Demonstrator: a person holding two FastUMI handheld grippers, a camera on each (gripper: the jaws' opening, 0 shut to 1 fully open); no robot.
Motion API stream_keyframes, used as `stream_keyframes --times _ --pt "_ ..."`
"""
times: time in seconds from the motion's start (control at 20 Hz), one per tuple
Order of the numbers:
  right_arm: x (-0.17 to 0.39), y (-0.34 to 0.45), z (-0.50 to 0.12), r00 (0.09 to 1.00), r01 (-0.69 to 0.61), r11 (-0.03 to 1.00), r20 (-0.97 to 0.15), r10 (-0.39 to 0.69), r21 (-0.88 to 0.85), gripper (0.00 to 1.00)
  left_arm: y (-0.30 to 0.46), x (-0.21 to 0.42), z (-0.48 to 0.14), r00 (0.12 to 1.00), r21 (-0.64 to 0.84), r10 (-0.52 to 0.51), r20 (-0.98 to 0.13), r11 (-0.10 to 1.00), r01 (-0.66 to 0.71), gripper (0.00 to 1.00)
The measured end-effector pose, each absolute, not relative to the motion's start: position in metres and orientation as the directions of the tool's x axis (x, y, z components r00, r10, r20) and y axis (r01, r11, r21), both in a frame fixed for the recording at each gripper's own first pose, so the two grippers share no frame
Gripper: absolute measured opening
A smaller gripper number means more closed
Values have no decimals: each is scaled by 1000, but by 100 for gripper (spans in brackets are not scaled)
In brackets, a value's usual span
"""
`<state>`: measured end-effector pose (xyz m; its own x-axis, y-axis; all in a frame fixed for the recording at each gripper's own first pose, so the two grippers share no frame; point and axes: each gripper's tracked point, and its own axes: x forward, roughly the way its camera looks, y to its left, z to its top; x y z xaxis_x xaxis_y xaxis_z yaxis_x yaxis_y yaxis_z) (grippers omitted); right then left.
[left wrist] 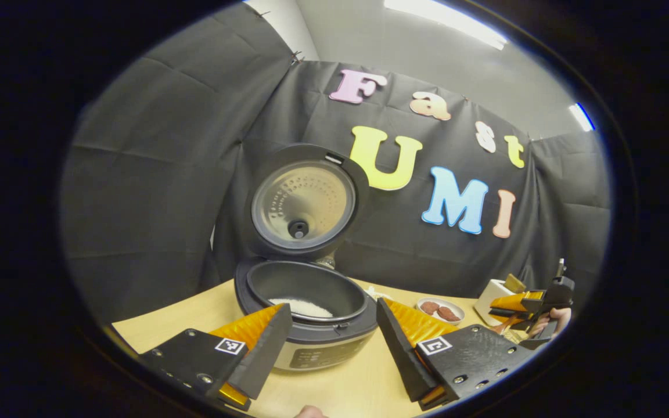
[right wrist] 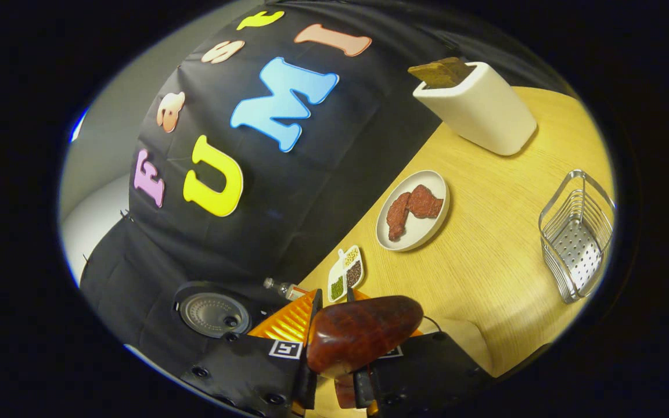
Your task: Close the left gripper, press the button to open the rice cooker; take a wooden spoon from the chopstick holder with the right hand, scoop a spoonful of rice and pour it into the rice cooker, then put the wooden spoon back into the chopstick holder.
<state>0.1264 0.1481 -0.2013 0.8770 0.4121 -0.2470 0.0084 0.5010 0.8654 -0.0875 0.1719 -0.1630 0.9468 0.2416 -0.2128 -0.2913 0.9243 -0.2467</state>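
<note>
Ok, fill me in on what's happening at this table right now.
A person is working with two handheld grippers. The rice cooker stands open, lid up, with some white rice in its pot. The left gripper hovers open in front of it, holding nothing. The right gripper is shut on the wooden spoon, over the table near a plate of meat and a wire basket.

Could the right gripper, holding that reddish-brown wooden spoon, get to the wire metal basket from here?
Probably yes. The right gripper grips the reddish-brown wooden spoon, and bare wooden table lies between it and the wire metal basket.
</note>
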Motion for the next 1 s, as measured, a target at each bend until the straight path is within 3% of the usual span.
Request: stream_keyframes --times 0.55,1.0 --pt "161 184 -145 891 18 257 -132 434 966 25 191 -92 -157 941 -252 272 -203 914 -319 88" --pt "184 283 -89 843 -52 202 -66 534 978 24 229 -110 -156 926 -259 322 -198 893 -367 91"
